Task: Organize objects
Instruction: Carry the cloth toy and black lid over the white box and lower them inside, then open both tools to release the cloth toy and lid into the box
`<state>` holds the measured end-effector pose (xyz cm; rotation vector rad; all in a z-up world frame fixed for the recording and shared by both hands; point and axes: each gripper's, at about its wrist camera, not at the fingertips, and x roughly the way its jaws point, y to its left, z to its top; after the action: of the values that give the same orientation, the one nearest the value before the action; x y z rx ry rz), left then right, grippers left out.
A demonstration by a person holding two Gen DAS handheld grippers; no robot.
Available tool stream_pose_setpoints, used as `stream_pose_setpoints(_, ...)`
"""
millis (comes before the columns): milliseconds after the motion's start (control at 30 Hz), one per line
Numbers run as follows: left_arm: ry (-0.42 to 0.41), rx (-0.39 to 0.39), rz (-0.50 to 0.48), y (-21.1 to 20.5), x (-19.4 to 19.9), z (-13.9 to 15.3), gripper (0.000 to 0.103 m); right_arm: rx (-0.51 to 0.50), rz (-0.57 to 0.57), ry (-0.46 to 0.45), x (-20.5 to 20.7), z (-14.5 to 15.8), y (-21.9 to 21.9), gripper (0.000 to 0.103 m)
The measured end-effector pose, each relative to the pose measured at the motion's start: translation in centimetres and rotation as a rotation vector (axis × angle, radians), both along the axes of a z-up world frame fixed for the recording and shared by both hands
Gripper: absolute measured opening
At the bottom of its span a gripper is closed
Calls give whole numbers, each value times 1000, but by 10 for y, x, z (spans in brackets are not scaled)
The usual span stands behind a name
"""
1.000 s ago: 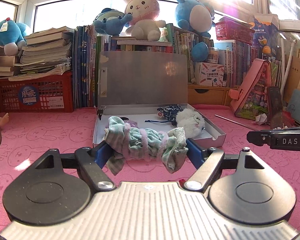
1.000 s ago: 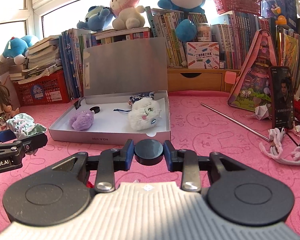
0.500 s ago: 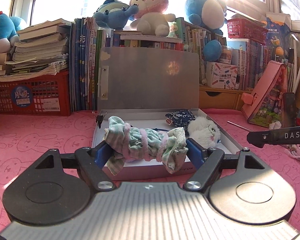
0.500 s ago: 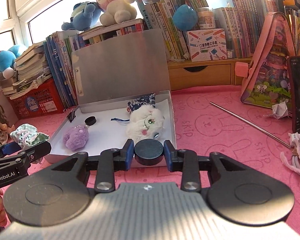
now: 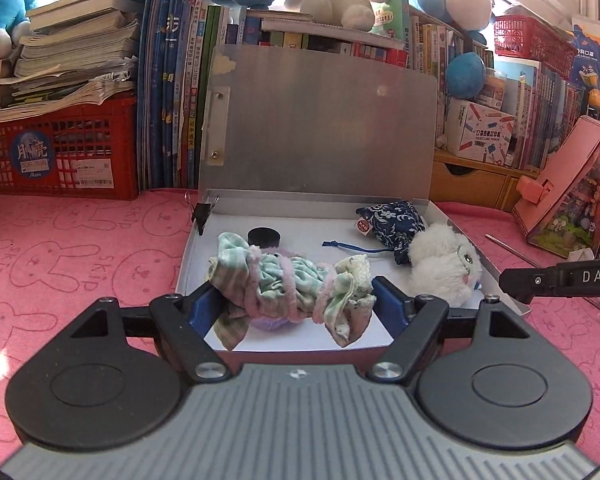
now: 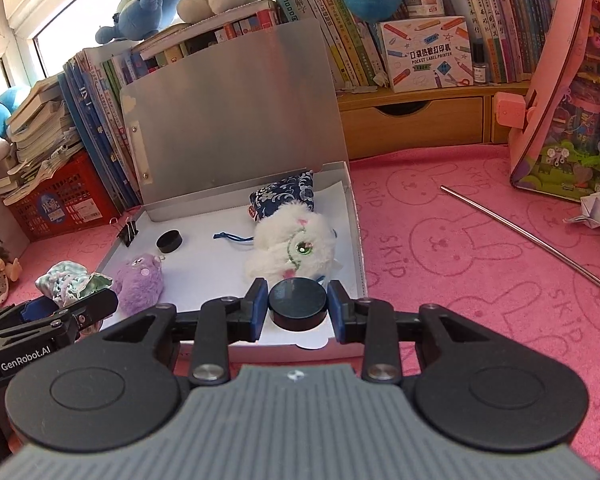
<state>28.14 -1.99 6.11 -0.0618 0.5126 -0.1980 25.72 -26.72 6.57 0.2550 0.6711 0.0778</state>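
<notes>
On the pink worktop: a shallow grey box (image 5: 456, 220) stands open, its lid (image 5: 320, 120) upright against a row of books (image 5: 172, 92).
Left tool (image 5: 298, 300): its blue pads press on both ends of a bundled green-and-pink cloth (image 5: 292, 284), carried over the near left part of the box.
Right tool (image 6: 298, 307): narrow, clamped on a black round puck (image 6: 298, 306) above the near edge of the box, just in front of the white plush.
Box contents: a white plush (image 6: 296, 240) lies right of centre, touching a blue patterned pouch (image 6: 286, 196) behind it; a purple plush (image 6: 140, 282) sits at the near left; a second black puck (image 6: 169, 241) rests further back on the left.
Box rim: a black binder clip (image 6: 128, 232) grips the far left corner.
Under the cloth: a purple shape shows in the left wrist view, probably the purple plush, though most of it is hidden.
Right of the box: a thin metal rod (image 6: 528, 236) lies on the worktop, well apart, with a pink toy case (image 6: 572, 92) beyond it.
Left background: a red crate (image 5: 56, 152) holds stacked papers.
</notes>
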Motion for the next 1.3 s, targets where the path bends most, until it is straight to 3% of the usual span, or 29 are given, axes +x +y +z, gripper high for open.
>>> stream_pose_setpoints(267, 31, 38, -2, -3, 16, -15, 82, 37, -2, 67, 23, -15, -7, 37)
stream_pose_setpoints(667, 66, 73, 14, -7, 40, -30, 82, -21, 2, 98, 42, -30, 2, 37)
stream_pose_setpoints(1167, 98, 157, 52, -10, 89, -33, 82, -77, -26, 115, 84, -25, 7, 37)
stream_pose_setpoints(1300, 110, 150, 52, -10, 92, -31, 83, -54, -30, 104, 84, -21, 7, 42)
